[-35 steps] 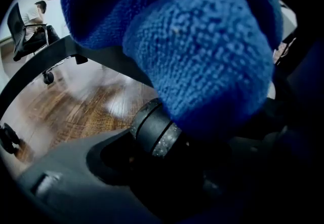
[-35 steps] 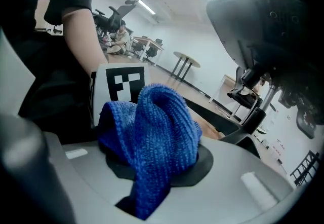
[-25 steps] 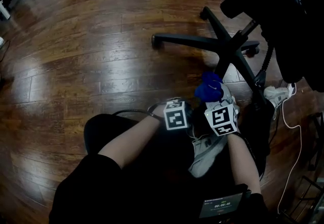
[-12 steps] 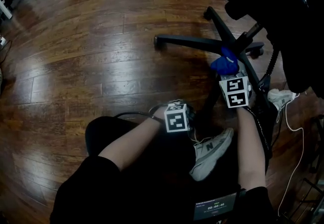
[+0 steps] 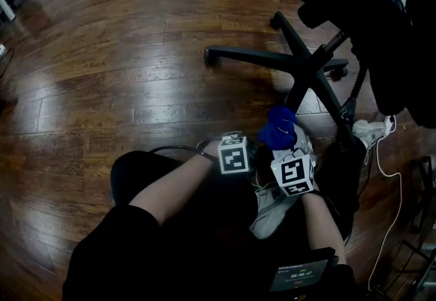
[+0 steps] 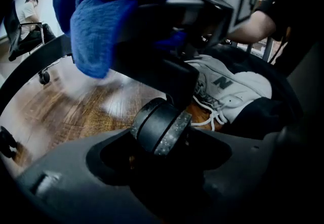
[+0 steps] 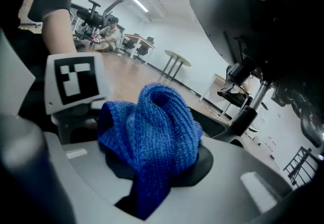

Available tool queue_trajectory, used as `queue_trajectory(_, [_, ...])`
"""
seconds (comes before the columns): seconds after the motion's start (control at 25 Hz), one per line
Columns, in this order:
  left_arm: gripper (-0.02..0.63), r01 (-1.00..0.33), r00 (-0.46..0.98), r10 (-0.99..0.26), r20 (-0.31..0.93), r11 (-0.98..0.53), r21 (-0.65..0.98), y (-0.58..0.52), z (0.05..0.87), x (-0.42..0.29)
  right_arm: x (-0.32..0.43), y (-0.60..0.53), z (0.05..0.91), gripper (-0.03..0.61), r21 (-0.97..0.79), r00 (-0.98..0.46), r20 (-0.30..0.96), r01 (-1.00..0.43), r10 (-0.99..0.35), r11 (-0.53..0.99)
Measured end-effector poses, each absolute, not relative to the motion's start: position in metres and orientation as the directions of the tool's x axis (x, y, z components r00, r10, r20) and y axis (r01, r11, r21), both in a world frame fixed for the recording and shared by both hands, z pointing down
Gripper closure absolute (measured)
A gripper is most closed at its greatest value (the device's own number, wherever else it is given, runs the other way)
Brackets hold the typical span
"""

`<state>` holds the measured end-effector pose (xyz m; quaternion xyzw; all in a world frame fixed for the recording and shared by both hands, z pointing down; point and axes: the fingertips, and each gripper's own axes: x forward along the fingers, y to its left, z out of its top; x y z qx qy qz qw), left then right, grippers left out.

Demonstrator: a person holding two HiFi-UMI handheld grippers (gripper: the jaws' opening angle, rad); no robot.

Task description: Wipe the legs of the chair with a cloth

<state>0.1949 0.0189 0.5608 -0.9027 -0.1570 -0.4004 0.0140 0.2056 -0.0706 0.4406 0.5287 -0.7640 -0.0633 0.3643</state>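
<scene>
Here, low on the wood floor (image 5: 102,75), a person sits close against the black chair base (image 5: 308,68) with a tool in each hand.

- Right gripper (image 7: 152,180): jaws pinching a blue cloth (image 7: 152,126), bunched into a thick knot with a tail hanging down through the gap.
- Left gripper (image 6: 157,154): jaws closed around a wheel (image 6: 161,125) at the end of the nearest chair leg (image 5: 294,99), which looks like a steadying hold.
- Where the cloth is: in the head view it sits at the near end of that leg, just ahead of the right gripper's marker cube. In the left gripper view it drapes over the top of the dark leg, seemingly touching it.
- Other legs, such as the long one (image 5: 255,56), fan out well apart from both tools.
- A white sneaker (image 5: 279,201) lies just under the right gripper.

Handling, as I judge it: the cloth is soft, light and limp. It will fold and slip unless held by a fat fold, leaving a loose pad to face the leg. The leg is stiff and smooth, but the chair can roll on this glossy floor, so the wheel end is the sensible place to hold it.

Containers: none show in any view.
</scene>
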Motion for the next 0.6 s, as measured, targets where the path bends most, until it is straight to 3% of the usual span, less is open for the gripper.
queue_trajectory(0.28, [0.258, 0.291, 0.626, 0.269, 0.732, -0.951, 0.1, 0.019, 0.56, 0.195, 0.166, -0.025, 0.453, 0.48, 0.454, -0.254, 0.526, -0.722, -0.811, 0.521])
queue_trajectory(0.6, [0.258, 0.291, 0.625, 0.277, 0.73, -0.95, 0.112, 0.019, 0.559, 0.196, 0.224, -0.108, 0.437, 0.48, 0.506, -0.159, 0.487, -0.75, -0.859, 0.426])
